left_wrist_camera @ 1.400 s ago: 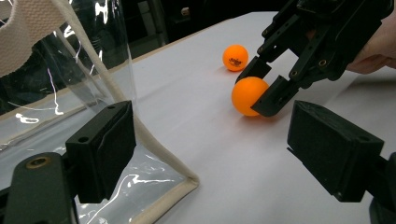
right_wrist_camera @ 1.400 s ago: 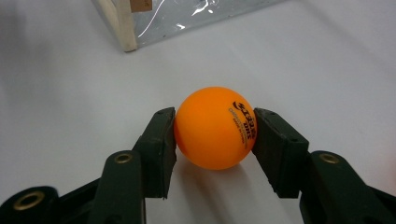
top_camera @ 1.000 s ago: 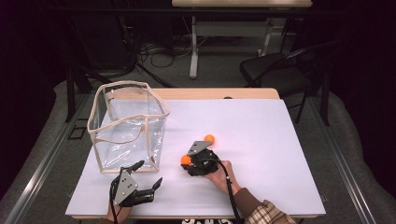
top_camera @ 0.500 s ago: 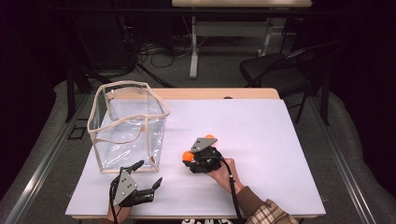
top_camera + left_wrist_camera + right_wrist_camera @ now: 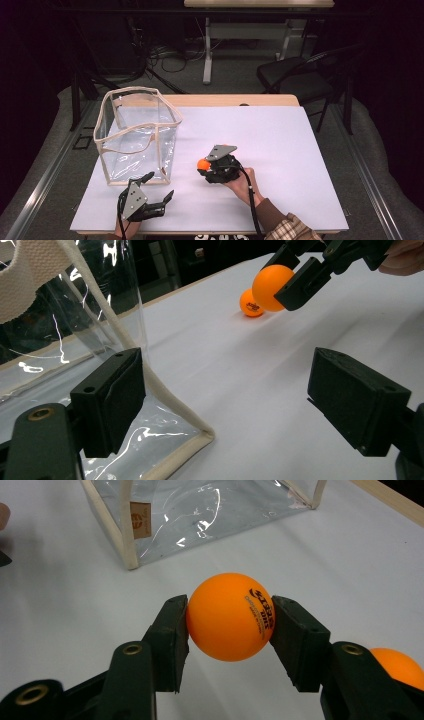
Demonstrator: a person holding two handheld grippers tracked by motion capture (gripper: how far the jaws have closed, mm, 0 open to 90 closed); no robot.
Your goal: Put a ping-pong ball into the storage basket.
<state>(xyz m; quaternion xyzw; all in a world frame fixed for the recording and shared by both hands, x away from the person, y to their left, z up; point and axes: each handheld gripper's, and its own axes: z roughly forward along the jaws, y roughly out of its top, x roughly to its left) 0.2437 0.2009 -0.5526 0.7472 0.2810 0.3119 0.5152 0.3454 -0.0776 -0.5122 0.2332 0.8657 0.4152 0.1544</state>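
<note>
Near the table's centre, the right gripper has its 2 jaws clamped on an orange ball, which is lifted just off the white table; black print shows on the ball in the right gripper view. A second orange ball rests on the table close behind the held one, seen at 4 o'clock in the right gripper view. At 10 o'clock from the right gripper stands a clear plastic bag with beige trim, upright and open at the top. Toward 7 o'clock, at the table's near edge, the left gripper has its jaws wide apart and empty, just beside the bag's near corner.
</note>
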